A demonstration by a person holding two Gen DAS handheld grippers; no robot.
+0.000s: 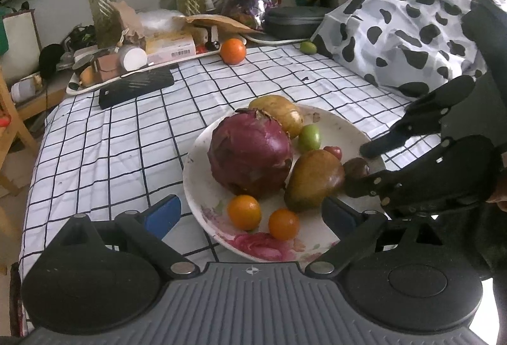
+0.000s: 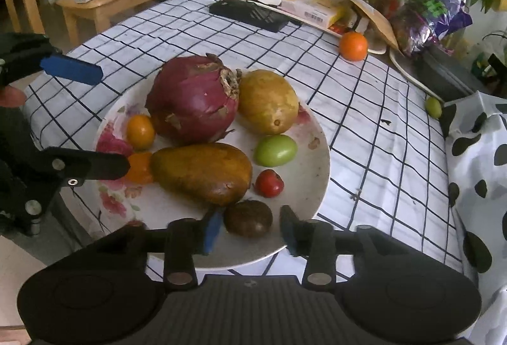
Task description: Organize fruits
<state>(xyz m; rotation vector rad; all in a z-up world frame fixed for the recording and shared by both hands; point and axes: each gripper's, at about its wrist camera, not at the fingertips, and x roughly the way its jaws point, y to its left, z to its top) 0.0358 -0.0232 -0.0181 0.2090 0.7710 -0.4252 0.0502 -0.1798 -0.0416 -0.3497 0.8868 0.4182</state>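
The right gripper (image 2: 248, 229) sits at six o'clock, its blue-padded fingers (image 2: 211, 232) spread either side of a dark brown fruit (image 2: 248, 218) on the floral plate (image 2: 317, 151). At the plate's centre lies a brownish mango (image 2: 202, 173); a purple dragon fruit (image 2: 193, 100) is at eleven o'clock of it, a yellow mango (image 2: 267, 102) at one o'clock. The left gripper (image 2: 95, 120) enters at nine o'clock, fingers apart. An orange (image 2: 353, 46) rests on the checked cloth (image 2: 364, 110) at two o'clock.

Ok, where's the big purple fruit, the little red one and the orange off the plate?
big purple fruit (image 2: 190, 100), right wrist view, its side.
little red fruit (image 2: 268, 183), right wrist view, middle.
orange (image 1: 233, 51), left wrist view, front.
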